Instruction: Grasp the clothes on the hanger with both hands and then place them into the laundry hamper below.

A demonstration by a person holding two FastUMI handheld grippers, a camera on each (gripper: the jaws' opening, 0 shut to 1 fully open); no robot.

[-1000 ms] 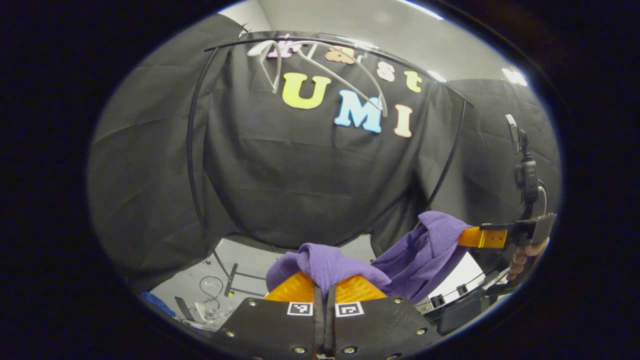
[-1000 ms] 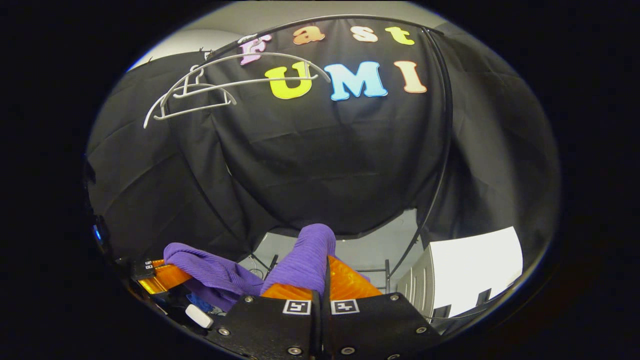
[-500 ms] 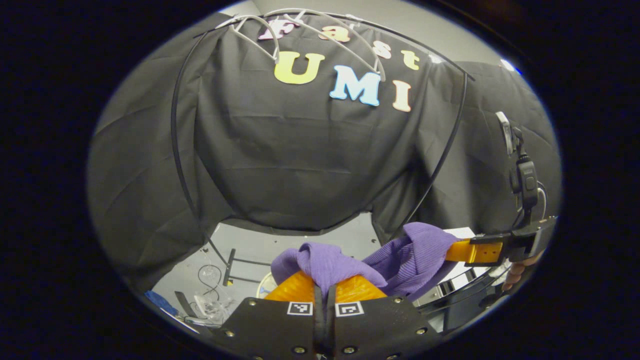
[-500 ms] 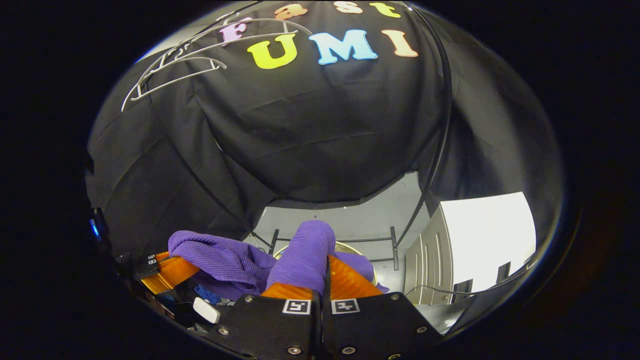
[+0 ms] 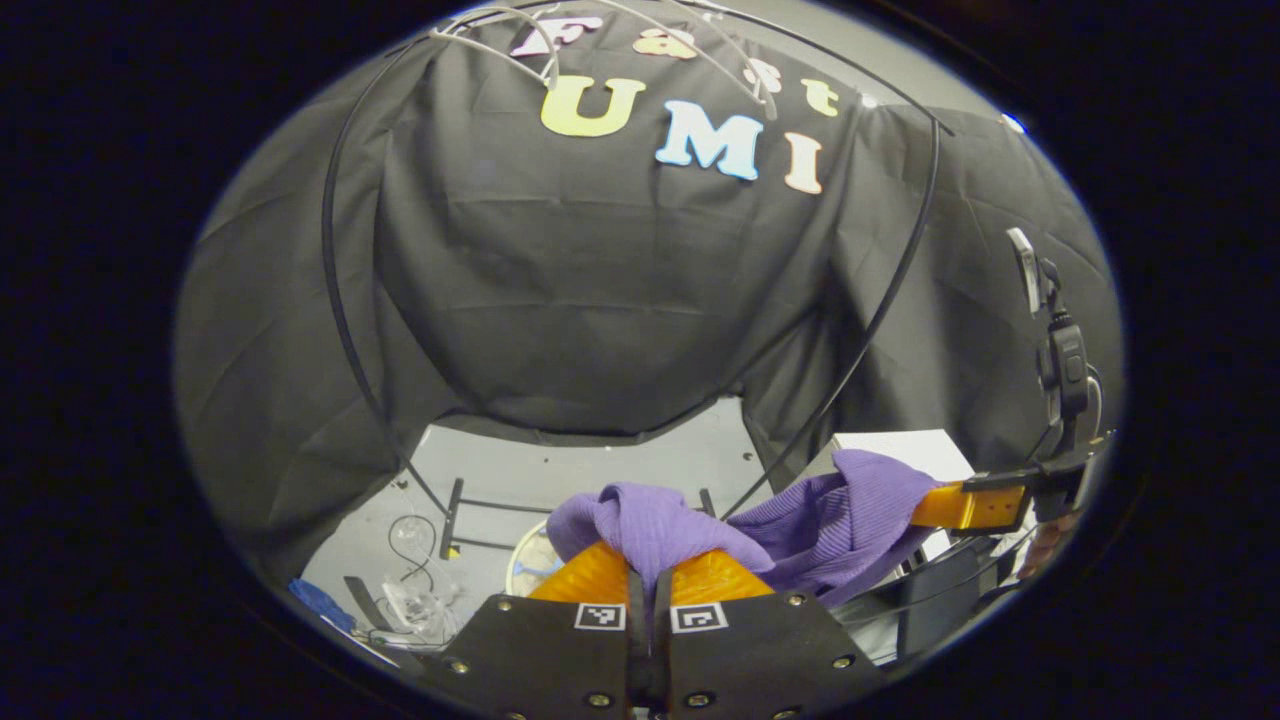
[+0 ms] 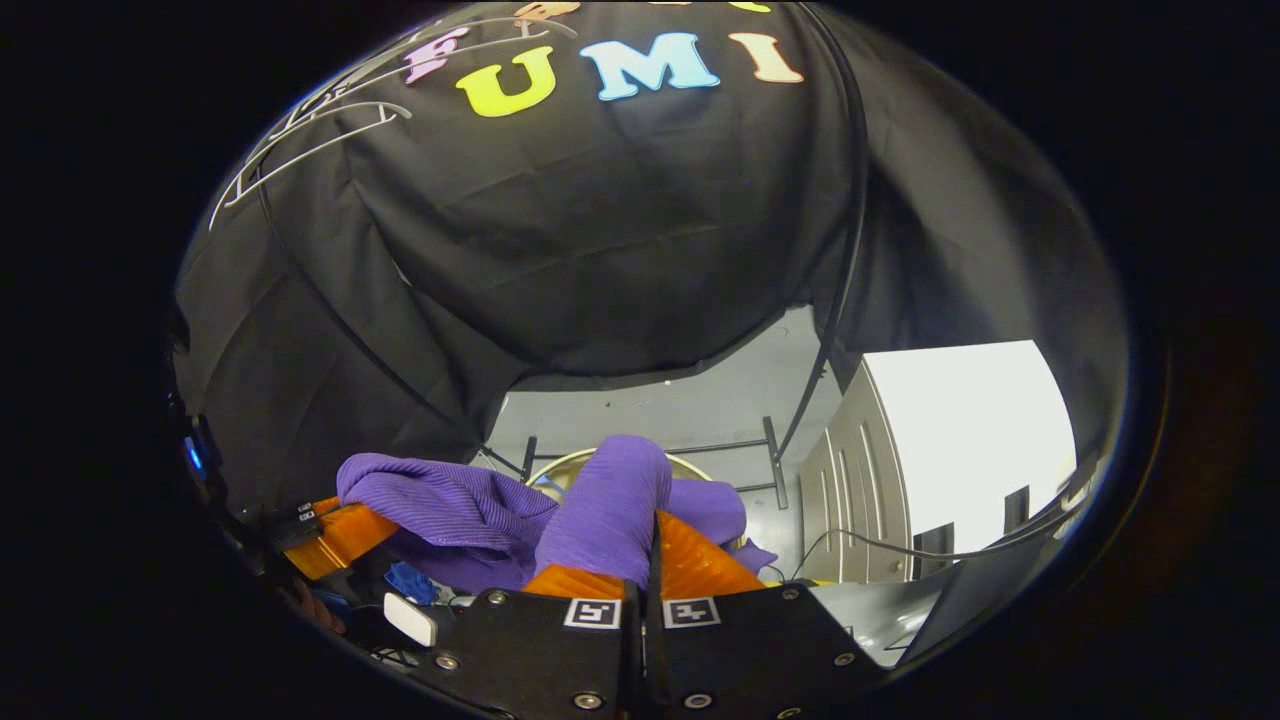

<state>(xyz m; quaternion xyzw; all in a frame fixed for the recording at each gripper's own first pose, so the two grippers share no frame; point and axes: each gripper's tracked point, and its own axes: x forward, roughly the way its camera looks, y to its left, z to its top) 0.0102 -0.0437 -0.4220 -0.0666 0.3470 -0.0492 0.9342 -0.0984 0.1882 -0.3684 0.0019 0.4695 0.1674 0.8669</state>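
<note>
Both the left gripper [image 5: 648, 583] and right gripper [image 6: 645, 560] had their jaws clamped on the purple garment [image 6: 600, 505], clear of the hanger [image 5: 640, 40], above the hamper [image 6: 560, 470]; lowering looked next.

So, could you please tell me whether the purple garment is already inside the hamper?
Not yet: the purple garment hangs bunched between both tools, above the hamper.

Your left gripper [image 5: 646, 580] and right gripper [image 6: 640, 560] each clamp a fold of the garment [image 6: 450, 510], which spans between them. The hamper [image 6: 560, 464] sits on the floor below and beyond the garment. The hanger [image 5: 540, 40] hangs high on the rail, above and behind.
</note>
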